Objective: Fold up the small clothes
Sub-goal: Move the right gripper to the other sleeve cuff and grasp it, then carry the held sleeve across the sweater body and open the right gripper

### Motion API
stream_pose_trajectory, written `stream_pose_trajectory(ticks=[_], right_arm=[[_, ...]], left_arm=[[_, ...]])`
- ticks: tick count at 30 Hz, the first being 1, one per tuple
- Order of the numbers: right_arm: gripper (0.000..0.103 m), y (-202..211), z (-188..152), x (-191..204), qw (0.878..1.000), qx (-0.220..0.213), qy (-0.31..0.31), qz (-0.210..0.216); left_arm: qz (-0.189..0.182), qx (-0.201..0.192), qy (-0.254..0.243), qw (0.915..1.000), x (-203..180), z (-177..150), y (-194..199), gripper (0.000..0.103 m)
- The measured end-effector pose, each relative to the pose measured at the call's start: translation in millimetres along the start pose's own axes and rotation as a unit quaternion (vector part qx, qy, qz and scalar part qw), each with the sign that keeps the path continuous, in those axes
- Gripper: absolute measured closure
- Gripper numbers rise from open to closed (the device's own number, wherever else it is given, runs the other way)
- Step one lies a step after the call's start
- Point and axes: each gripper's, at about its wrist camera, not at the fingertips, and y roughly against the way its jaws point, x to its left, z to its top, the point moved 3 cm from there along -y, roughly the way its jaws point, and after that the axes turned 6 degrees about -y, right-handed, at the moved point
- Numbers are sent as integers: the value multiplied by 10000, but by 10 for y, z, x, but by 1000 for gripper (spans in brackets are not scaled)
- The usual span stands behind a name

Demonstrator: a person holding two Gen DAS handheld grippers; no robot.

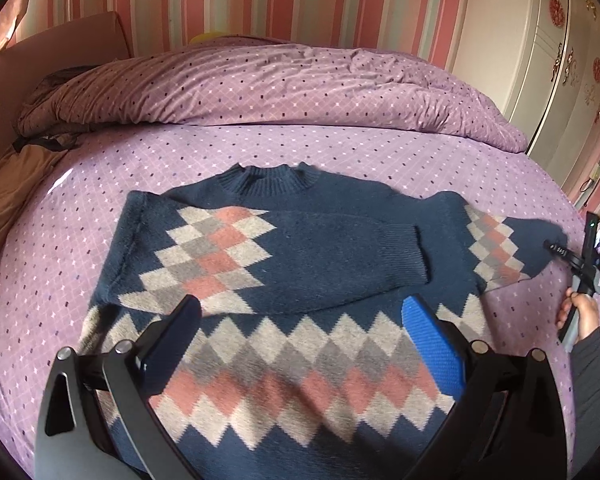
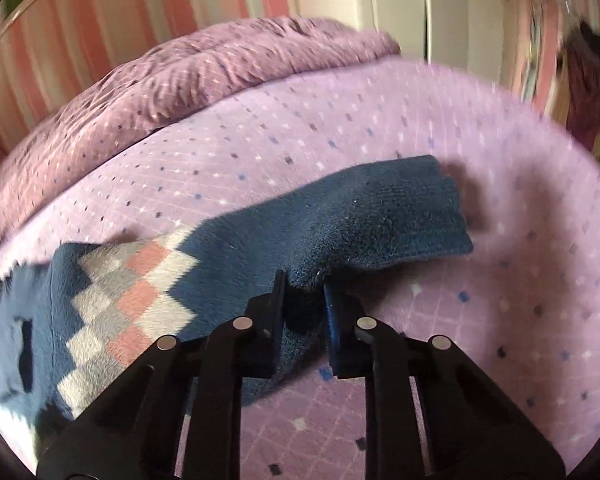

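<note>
1. Spread wide and gripping nothing, the left gripper (image 1: pixel 300 320) hangs over the sweater (image 1: pixel 284 276): navy knit with pink, grey and cream diamonds, flat on the purple dotted bedsheet (image 1: pixel 340 148), one sleeve folded across its chest.
2. Right gripper (image 2: pixel 305 280) pinches the other sleeve (image 2: pixel 340 216) near its navy cuff, fabric bunched between the pads.

Two wrist fisheye views angled down over a bed (image 1: pixel 100 184).
Left view looks from above the sweater (image 1: pixel 284 240) hem toward the striped wall; right view sits close at its outstretched sleeve (image 2: pixel 340 220). Both share that sleeve.
</note>
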Motion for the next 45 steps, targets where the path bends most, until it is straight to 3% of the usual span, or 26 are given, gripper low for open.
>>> stream_pose_trajectory(ticks=[4,11,17,23,27,34,36,38,42,45], right_arm=[[87,527,-44,646,9964,-449,685,232],[87,1103,-283,2017,9840,-299,1432,1020],[87,1070,-635,3052,9777,294,1520,1417],[88,1012,-1044,3896,9725,790,1663,1429],[88,907,-1371,4381,9627,1230,1897,1488],[82,705,-1801,4579,9486,1803,2071,1571],[74,707,-1820,4565,9447,1872,2009,1790],[52,728,-1814,4530,9410,1969,1933,1959],[41,883,-1755,4461,9399,1723,2013,2155],[35,1034,-1652,4271,9459,1413,2060,2071]], left_arm=[[-24,-54,-22,10000,157,35,-6,2],[-175,-9,27,9998,551,122,-70,2],[-179,-34,22,9998,914,145,-21,2],[-65,-27,38,10000,1331,58,7,2],[-34,5,241,9997,1601,-9,-4,2],[56,51,443,9990,1899,-97,8,2],[37,74,457,9989,1893,-109,-23,2],[2,132,482,9988,1875,-130,-77,2],[-58,220,566,9981,1760,-162,-199,2],[-163,205,717,9971,1619,-182,-321,2]])
